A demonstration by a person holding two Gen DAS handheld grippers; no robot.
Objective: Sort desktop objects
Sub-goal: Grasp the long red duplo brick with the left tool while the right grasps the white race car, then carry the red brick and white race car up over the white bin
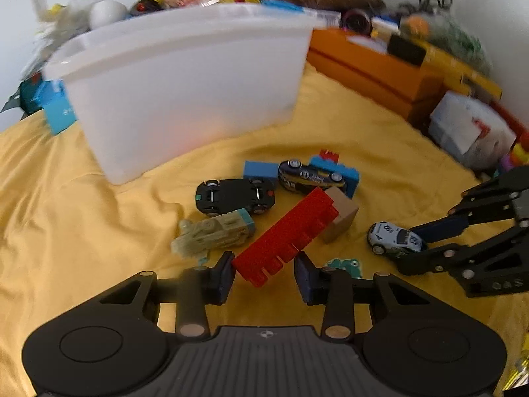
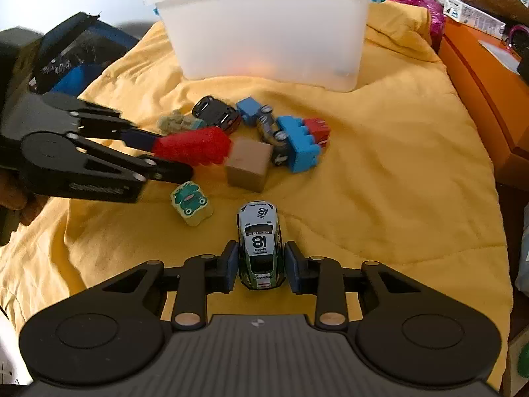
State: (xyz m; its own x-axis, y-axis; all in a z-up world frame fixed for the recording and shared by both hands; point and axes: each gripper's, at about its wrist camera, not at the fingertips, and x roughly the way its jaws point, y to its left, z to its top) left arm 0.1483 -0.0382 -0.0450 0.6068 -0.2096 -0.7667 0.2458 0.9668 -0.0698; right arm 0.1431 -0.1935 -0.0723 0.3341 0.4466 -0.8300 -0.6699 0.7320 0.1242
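A yellow cloth (image 2: 380, 172) is spread over the surface, and a large translucent white bin (image 2: 267, 26) stands upright at its far side. In front of the bin a cluster of toys is gathered: a long red building brick (image 1: 287, 235), a blue brick (image 2: 299, 147) with a small red brick (image 2: 317, 129) against it, a tan cube (image 2: 248, 165), an overturned black car (image 1: 234, 195), a dark striped car (image 1: 310, 177) and a pale greenish figure (image 1: 211, 235). A frog-printed block (image 2: 190, 203) lies just beside the cluster.

The near end of the red brick is flanked by the left gripper (image 1: 264, 274); one pad seems to touch it, though blur leaves the grip uncertain, so firm clamping cannot be told. The white number-18 race car (image 2: 261, 244) is clamped at its sides by the right gripper (image 2: 261, 269), near the cluster on the cloth.
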